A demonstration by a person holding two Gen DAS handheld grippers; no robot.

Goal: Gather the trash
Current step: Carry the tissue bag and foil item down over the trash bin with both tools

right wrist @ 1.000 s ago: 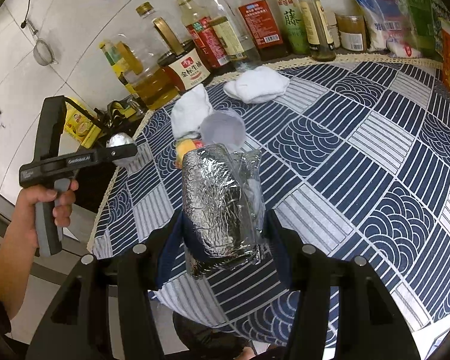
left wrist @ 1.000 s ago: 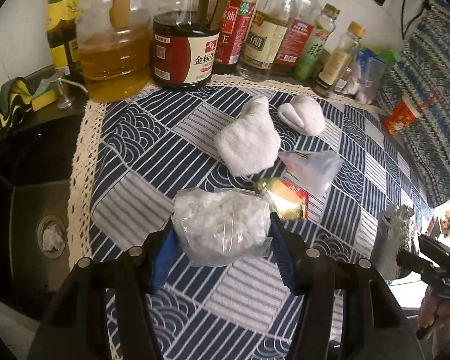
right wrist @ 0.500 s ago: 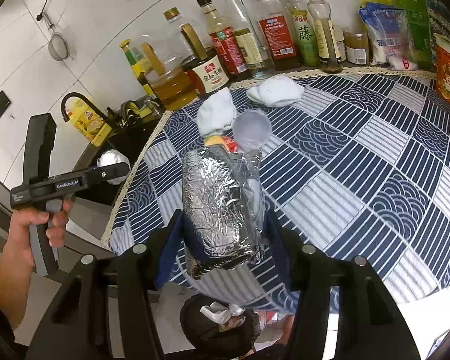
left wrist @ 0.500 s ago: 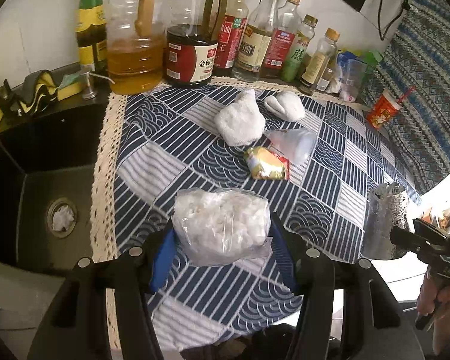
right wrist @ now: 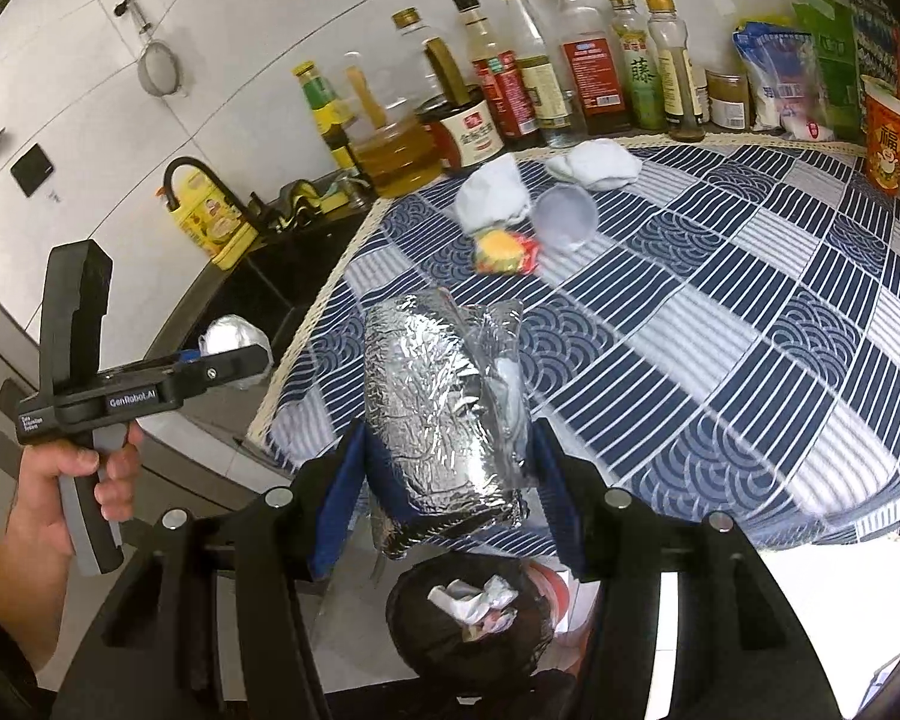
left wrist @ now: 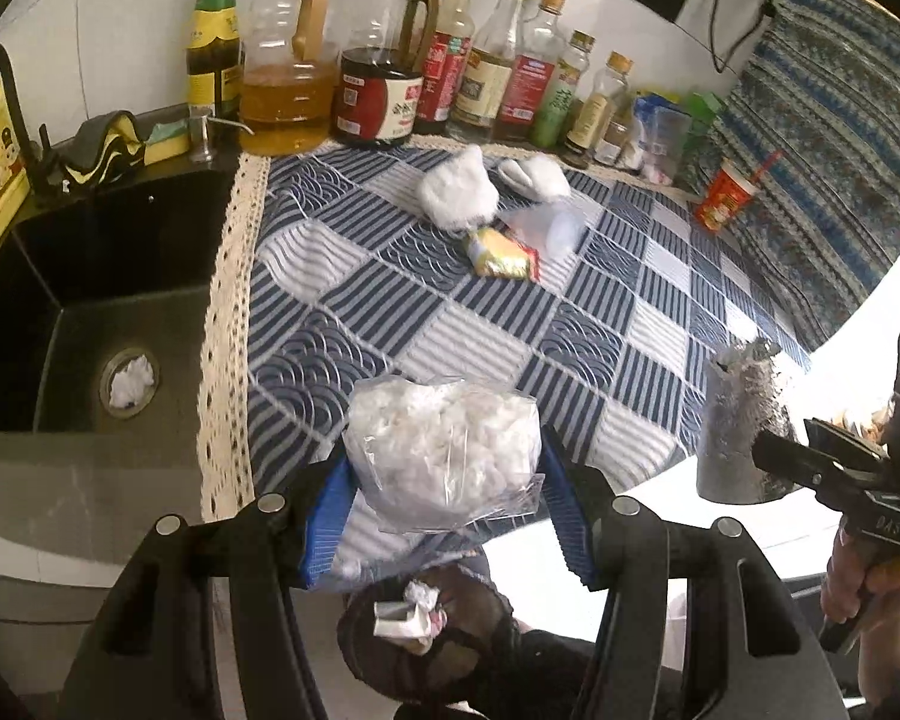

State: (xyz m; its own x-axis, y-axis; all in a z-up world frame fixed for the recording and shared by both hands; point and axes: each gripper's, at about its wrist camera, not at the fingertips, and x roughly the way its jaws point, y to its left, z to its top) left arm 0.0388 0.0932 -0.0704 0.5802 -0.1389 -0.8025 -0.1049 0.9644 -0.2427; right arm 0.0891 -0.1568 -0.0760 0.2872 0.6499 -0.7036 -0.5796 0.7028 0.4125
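My left gripper (left wrist: pixel 444 516) is shut on a clear plastic bag of white stuff (left wrist: pixel 441 450), held over the counter's front edge. My right gripper (right wrist: pixel 450 480) is shut on a crumpled foil wrapper with clear film (right wrist: pixel 432 414). It also shows in the left wrist view (left wrist: pixel 741 426). A black-lined trash bin holding crumpled paper sits below both grippers (left wrist: pixel 426 624) (right wrist: pixel 474 606). Left on the blue patterned cloth (left wrist: pixel 600 324) are a yellow-red snack wrapper (left wrist: pixel 501 252), a clear plastic cup on its side (left wrist: pixel 549 228) and two white wads (left wrist: pixel 459 192).
A row of oil and sauce bottles (left wrist: pixel 390 90) lines the back wall. A black sink (left wrist: pixel 90 300) lies left of the cloth, with a white wad in its drain. A red paper cup (left wrist: pixel 726 198) stands at the back right.
Both grippers have pulled back from the counter with their trash, past its front edge. The trash bin has come into view beneath them.
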